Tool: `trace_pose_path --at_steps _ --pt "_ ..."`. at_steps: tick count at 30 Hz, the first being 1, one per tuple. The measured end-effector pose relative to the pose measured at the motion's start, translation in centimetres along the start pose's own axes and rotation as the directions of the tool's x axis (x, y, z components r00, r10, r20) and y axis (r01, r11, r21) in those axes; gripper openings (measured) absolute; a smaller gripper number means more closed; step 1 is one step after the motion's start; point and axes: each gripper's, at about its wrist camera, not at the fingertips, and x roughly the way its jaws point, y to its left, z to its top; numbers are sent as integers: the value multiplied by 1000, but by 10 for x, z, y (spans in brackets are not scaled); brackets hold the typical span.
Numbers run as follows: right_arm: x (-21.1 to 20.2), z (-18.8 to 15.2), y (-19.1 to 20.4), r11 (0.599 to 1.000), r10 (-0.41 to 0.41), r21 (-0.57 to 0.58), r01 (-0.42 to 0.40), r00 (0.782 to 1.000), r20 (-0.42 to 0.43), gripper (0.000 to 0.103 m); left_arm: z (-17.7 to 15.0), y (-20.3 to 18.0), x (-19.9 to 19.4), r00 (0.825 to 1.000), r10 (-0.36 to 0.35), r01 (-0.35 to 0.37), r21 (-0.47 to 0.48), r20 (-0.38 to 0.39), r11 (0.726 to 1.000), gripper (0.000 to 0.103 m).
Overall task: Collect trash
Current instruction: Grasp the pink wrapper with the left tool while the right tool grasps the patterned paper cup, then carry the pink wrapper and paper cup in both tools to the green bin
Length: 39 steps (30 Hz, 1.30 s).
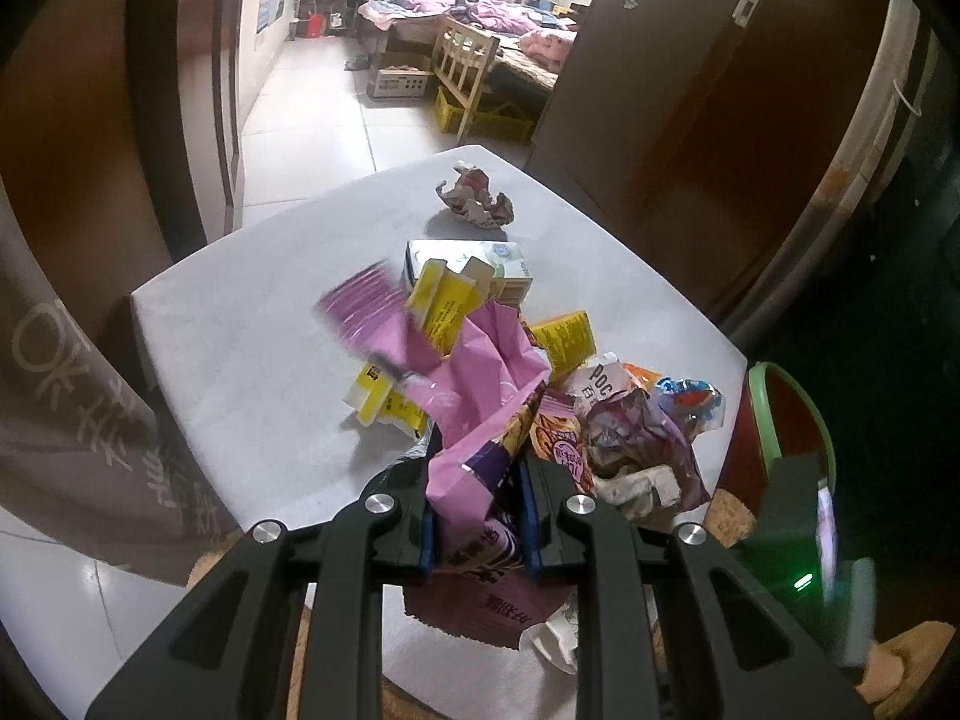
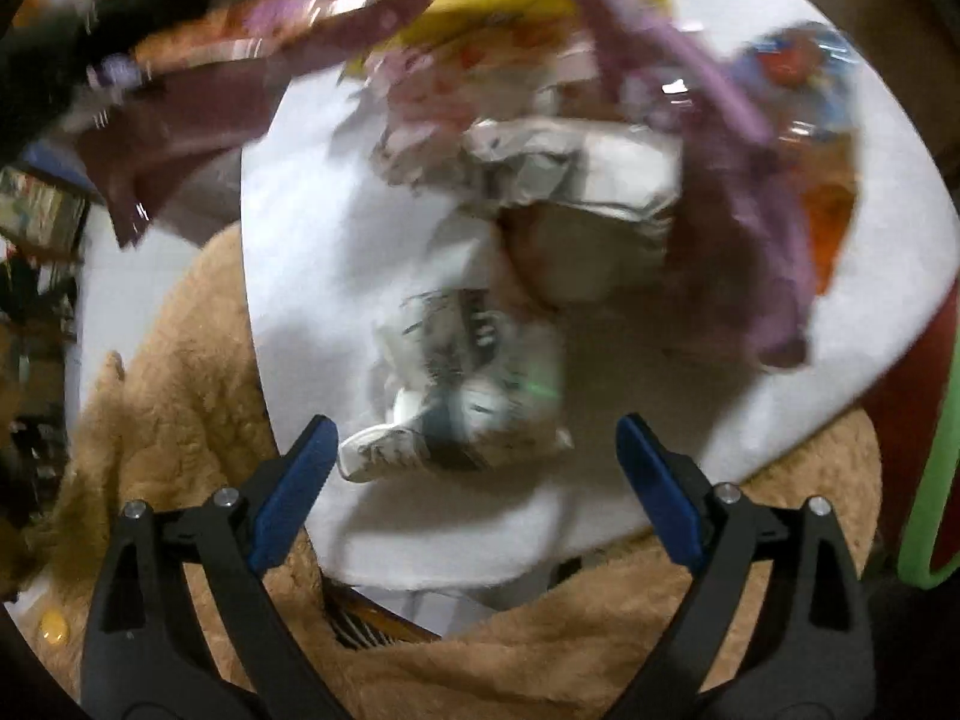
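A heap of trash lies on the white table (image 1: 252, 360): yellow cartons (image 1: 444, 306), a white-green carton (image 1: 474, 264), purple snack bags (image 1: 636, 438) and a crumpled wrapper (image 1: 477, 198) farther back. My left gripper (image 1: 477, 516) is shut on a pink plastic bag (image 1: 480, 396) and holds it above the pile. My right gripper (image 2: 474, 456) is open, its blue pads either side of a crumpled white paper wrapper (image 2: 456, 402) at the table's near edge. More white paper (image 2: 576, 180) and a purple bag (image 2: 750, 210) lie beyond; the right view is blurred.
A green-rimmed bin (image 1: 786, 420) stands at the table's right side, also in the right wrist view (image 2: 936, 480). A tan fleecy cover (image 2: 180, 372) lies below the table's near edge. A grey printed cloth (image 1: 78, 408) hangs at left. A bedroom lies beyond.
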Motion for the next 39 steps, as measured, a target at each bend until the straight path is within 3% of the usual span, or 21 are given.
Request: trace_pose_path --at_steps 3,5,10,16,19,29,34,39 --pt "21 -2 14 998 -47 -55 44 998 -50 92 -2 1 2 1000 -4 3 -7 -7 1000 18" --pt "26 -2 17 996 -63 -67 61 997 -41 84 -3 0 4 1000 -6 6 -7 -10 1000 18" --pt "3 -3 14 998 -11 -59 15 997 71 84 -4 1 9 1000 -4 4 -3 -22 1000 18" --pt "-46 -5 7 999 50 -23 -46 975 218 83 -3 6 8 1000 7 -7 -24 -20 1000 18" --pt "-77 1 1 997 67 2 -71 949 307 84 1 4 1 1000 11 -11 -23 9 1000 18" --pt "-172 42 -18 990 89 41 -135 824 559 84 19 -5 -20 995 17 -15 -16 95 1000 18" --pt "-184 48 -31 981 103 67 -181 786 609 84 36 -16 -36 987 6 -4 -12 158 1000 18" --pt "-190 46 -47 973 102 98 -211 766 634 84 48 -30 -46 979 -14 13 7 203 1000 18"
